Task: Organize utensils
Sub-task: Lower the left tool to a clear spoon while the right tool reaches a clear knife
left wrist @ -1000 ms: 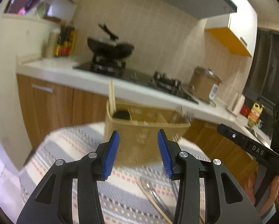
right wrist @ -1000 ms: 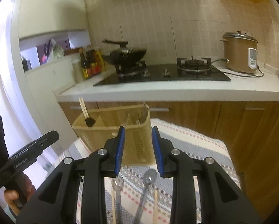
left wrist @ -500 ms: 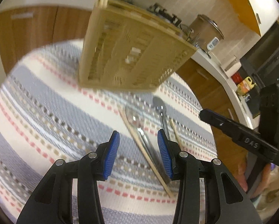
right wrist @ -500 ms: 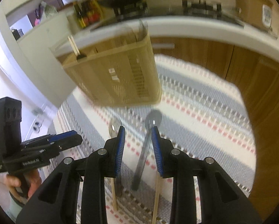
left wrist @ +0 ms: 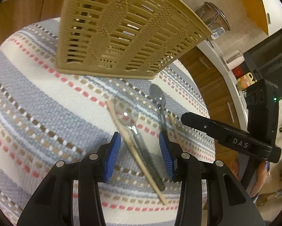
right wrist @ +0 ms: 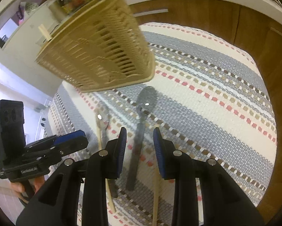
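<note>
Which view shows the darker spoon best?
The right wrist view: the darker spoon lies whole, bowl to handle end, between its open fingers. In the left wrist view its handle disappears behind the left gripper's blue pad.

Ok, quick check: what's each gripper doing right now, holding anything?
Left gripper: open, empty, above a clear spoon and chopstick.
Right gripper: open, empty, above the grey spoon.

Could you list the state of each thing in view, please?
Left gripper: open, empty, over clear spoon.
Right gripper: open, empty, over grey spoon.
Basket: upright on the cloth.
Clear spoon: flat on cloth.
Grey spoon: flat on cloth.
Chopsticks: flat, apart.
</note>
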Available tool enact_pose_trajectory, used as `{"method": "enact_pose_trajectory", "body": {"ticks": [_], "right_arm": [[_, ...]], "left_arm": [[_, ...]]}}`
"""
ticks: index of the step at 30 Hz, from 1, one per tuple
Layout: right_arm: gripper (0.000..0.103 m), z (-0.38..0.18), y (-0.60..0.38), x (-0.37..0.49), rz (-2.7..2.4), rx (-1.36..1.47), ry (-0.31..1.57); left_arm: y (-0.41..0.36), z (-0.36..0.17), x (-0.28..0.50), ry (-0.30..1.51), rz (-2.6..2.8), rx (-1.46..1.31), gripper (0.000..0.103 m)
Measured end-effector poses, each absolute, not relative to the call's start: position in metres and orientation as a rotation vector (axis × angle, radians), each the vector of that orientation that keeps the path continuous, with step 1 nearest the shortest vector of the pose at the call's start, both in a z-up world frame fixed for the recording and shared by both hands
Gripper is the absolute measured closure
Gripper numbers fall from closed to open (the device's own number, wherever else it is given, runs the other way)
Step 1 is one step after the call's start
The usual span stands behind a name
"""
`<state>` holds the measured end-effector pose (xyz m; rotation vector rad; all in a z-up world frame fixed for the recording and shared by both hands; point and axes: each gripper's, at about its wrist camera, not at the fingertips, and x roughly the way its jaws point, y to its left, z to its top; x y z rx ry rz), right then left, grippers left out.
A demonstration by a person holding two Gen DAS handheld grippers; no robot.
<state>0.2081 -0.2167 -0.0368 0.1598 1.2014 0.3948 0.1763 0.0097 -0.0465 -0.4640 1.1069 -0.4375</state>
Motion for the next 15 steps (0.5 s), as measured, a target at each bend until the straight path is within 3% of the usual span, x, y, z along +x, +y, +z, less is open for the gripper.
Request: {"method": "enact_pose_trajectory", "body": {"ticks": [15], "right_arm": [[0.077, -0.04, -0.236, 0.223, 0.423, 0.221, 1.211]], "left_arm": [[-0.02, -0.048, 0.196, 1.16, -0.376, -0.411, 0.069]]}}
